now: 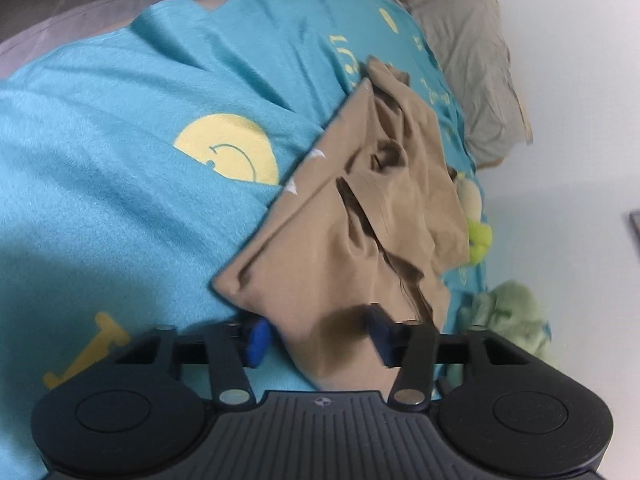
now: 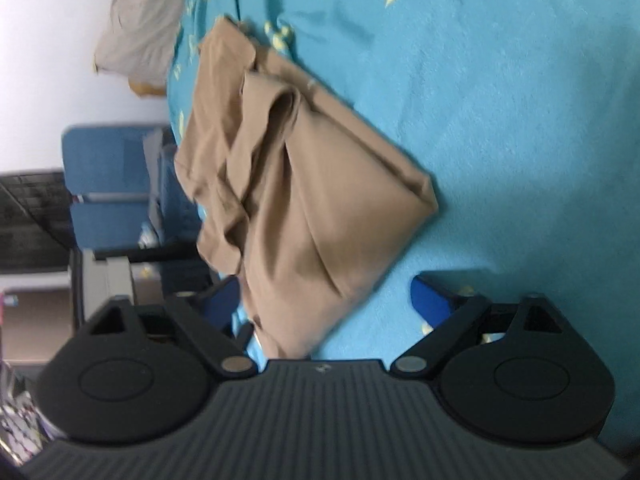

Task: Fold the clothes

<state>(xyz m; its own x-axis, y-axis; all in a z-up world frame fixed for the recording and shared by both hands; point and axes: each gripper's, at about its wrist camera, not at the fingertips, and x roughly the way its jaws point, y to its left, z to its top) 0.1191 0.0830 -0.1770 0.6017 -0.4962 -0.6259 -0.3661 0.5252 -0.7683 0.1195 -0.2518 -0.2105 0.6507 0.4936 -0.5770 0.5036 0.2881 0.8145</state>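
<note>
A crumpled tan garment [image 1: 360, 220] lies on a teal bedspread [image 1: 120, 120] printed with yellow smiley faces. In the left wrist view its near corner sits between the blue pads of my left gripper [image 1: 320, 338]. The right pad touches the cloth, while the left pad stands just clear of the cloth's edge. In the right wrist view the same garment [image 2: 300, 200] lies near the edge of the bedspread [image 2: 500, 100]. Its lower end reaches into the wide gap of my right gripper [image 2: 328, 300], and neither pad presses on it.
A grey pillow [image 1: 472, 80] lies at the head of the bed against a white wall, and shows again [image 2: 144, 28] in the right wrist view. Green plush toys [image 1: 516, 320] sit at the bedspread's edge. Beside the bed stands a blue chair [image 2: 112, 184].
</note>
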